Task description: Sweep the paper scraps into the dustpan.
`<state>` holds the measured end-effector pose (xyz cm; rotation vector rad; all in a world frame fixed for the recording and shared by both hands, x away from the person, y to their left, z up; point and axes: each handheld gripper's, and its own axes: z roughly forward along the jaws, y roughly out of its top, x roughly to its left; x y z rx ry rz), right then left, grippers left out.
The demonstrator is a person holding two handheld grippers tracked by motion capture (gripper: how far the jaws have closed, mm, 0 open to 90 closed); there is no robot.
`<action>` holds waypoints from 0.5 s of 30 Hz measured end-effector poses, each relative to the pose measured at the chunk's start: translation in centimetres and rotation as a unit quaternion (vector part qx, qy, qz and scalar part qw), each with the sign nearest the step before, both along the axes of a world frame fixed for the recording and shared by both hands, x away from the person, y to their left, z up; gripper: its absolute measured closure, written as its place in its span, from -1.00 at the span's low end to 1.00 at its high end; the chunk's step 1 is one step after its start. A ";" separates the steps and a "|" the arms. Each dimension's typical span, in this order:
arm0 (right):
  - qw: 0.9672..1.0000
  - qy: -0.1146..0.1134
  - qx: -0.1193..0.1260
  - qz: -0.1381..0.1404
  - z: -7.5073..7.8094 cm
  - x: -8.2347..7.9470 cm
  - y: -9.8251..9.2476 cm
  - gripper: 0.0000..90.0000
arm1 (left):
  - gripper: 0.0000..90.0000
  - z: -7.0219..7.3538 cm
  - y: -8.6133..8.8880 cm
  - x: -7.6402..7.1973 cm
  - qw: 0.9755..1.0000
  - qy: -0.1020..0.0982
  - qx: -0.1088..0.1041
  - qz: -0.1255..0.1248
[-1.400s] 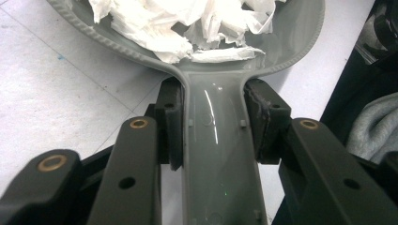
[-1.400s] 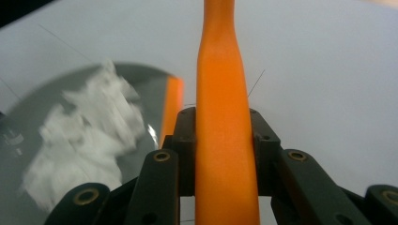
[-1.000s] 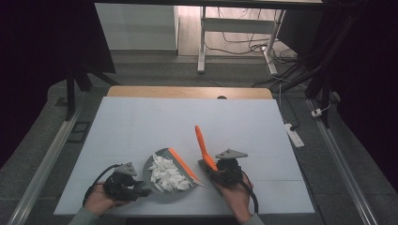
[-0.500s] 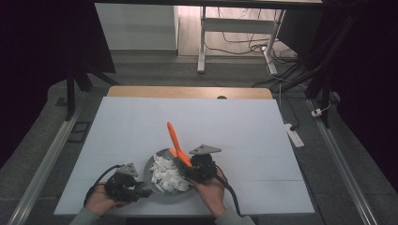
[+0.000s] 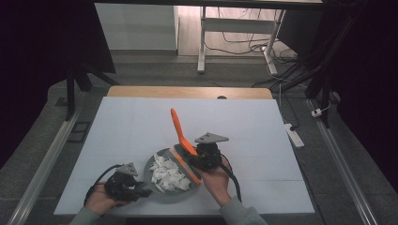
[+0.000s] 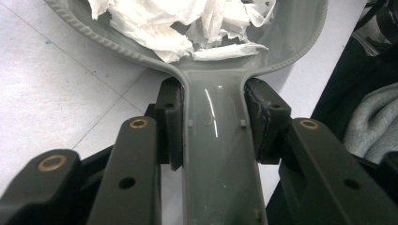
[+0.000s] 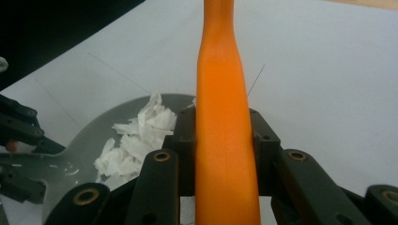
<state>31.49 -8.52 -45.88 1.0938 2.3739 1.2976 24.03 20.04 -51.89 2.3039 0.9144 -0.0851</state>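
Observation:
A grey dustpan (image 5: 149,166) lies near the table's front edge with a heap of white paper scraps (image 5: 168,176) in it. My left gripper (image 5: 141,191) is shut on the dustpan handle (image 6: 213,140), pads pressing both its sides, scraps (image 6: 178,23) just ahead. My right gripper (image 5: 192,153) is shut on an orange brush handle (image 5: 177,126), which points up and away. The brush head (image 5: 187,166) hangs over the pan's right rim. In the right gripper view the orange handle (image 7: 225,117) runs up between the jaws, the pan (image 7: 89,140) and scraps (image 7: 136,140) at left.
The white table top (image 5: 244,122) stretches wide behind and to both sides of the pan. A wooden strip (image 5: 187,92) marks its far edge. Metal rails (image 5: 342,164) run along the floor on each side, and a power strip (image 5: 293,133) lies off the right edge.
My right gripper has carried the orange brush leftward, from beside the dustpan to over its right rim, and lifted a little. The left gripper and the dustpan have stayed put.

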 end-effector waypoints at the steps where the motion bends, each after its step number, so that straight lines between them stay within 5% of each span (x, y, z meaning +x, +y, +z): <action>1: 1.000 0.006 -0.002 0.004 0.0 0.1 -0.1 0.56 | 0.36 0.0 0.0 0.0 1.000 -0.001 0.001 0.000; 3: 0.999 0.029 -0.018 0.035 -0.3 0.2 -0.1 0.56 | 0.36 0.0 0.0 0.0 1.000 0.000 0.001 0.000; 5: 0.997 0.026 -0.048 0.047 -0.7 -0.1 0.3 0.56 | 0.36 0.0 0.0 0.0 1.000 0.000 0.000 0.000; 8: 0.995 0.040 -0.060 0.062 -1.4 0.0 0.5 0.56 | 0.36 0.0 0.0 0.0 1.000 0.000 0.001 0.000; 12: 0.994 0.044 -0.083 0.056 -2.4 0.3 0.8 0.56 | 0.36 0.0 0.0 0.0 1.000 0.000 0.001 0.000; 15: 0.997 0.033 -0.063 0.032 -2.6 0.8 0.7 0.56 | 0.36 0.0 0.0 0.0 1.000 -0.001 0.001 0.000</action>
